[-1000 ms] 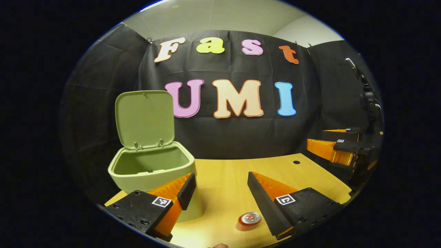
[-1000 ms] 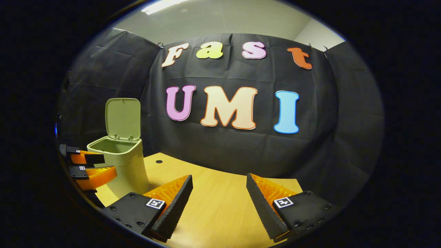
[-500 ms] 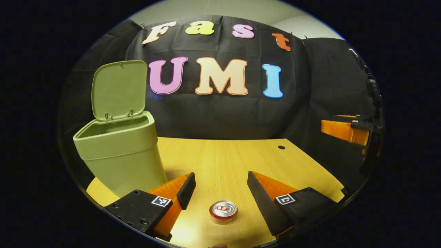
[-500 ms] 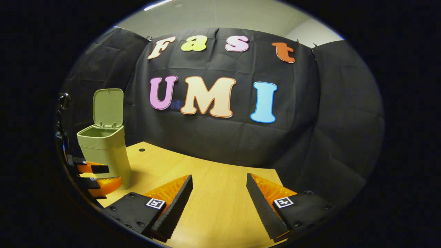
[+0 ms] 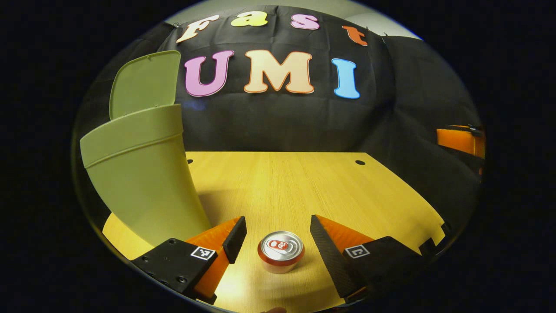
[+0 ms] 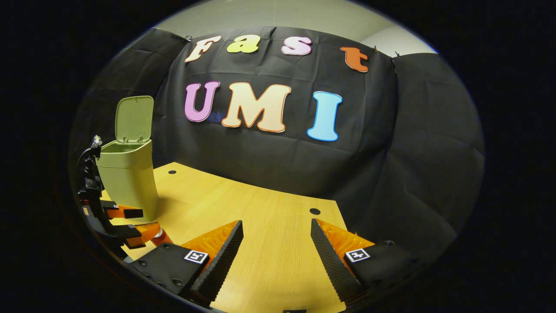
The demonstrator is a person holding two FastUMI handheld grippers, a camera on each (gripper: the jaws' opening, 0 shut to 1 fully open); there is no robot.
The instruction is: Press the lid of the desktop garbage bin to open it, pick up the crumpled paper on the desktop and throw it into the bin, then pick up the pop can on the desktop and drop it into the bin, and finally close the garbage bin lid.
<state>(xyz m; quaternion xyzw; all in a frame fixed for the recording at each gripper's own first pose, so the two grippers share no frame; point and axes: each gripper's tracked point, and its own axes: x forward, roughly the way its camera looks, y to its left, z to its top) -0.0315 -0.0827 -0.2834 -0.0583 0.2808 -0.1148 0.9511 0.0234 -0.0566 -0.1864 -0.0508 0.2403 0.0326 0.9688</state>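
A red pop can with a silver top stands upright on the wooden desk, between the spread fingers of my left gripper, which is open and touches nothing. The green bin stands just left of that gripper, its lid raised. In the right gripper view the bin sits at the far left with its lid up. The left gripper is low in front of it, with a sliver of the can beside it. My right gripper hangs open over bare desk.
The wooden desk has small round holes near its back edge and ends at the black cloth wall. The right gripper shows at the far right edge of the left gripper view, off the desk's side.
My left gripper has dropped and moved toward the can, which now sits between its fingers; the bin's rim has risen above the camera. The right gripper has shifted a little, still open.
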